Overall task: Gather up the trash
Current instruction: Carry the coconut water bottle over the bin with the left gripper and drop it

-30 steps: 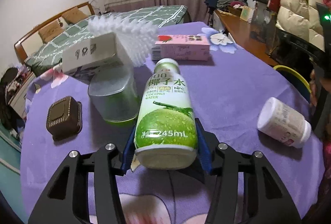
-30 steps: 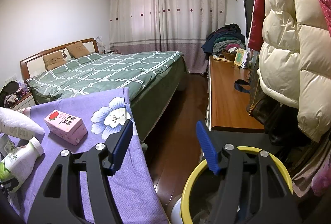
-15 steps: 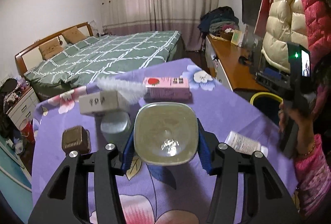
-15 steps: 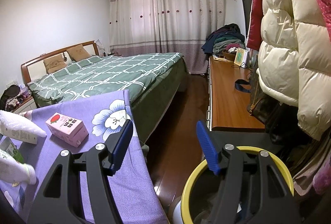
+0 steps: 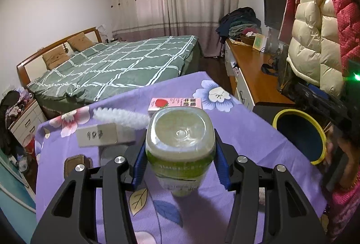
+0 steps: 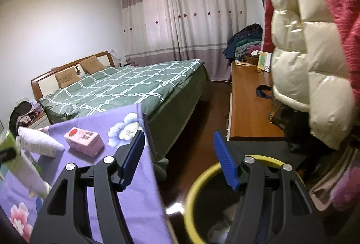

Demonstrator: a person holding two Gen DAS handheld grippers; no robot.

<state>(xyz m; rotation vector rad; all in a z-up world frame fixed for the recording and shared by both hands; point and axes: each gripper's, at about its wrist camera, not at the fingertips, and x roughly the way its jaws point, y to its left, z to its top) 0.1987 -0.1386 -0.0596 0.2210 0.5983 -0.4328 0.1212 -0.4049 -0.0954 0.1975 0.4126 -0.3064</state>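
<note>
The left hand-held gripper [image 5: 180, 158] clamps the green-labelled plastic coconut-water bottle [image 5: 180, 142] across its smooth, probably light, slippery body, while the right hand-held gripper [image 6: 178, 158] gapes empty above the yellow-rimmed bin [image 6: 198, 178].

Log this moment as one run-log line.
left hand-held gripper: shut on coconut water bottle, base toward camera, above table | right hand-held gripper: open, empty, above yellow-rimmed bin | step: bottle not yet binned

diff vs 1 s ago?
The left tongs, already shut on the coconut water bottle, lifted it off the purple table and tipped it base-up. The right tongs stayed open over the yellow-rimmed bin; the pink carton is unmoved.
</note>
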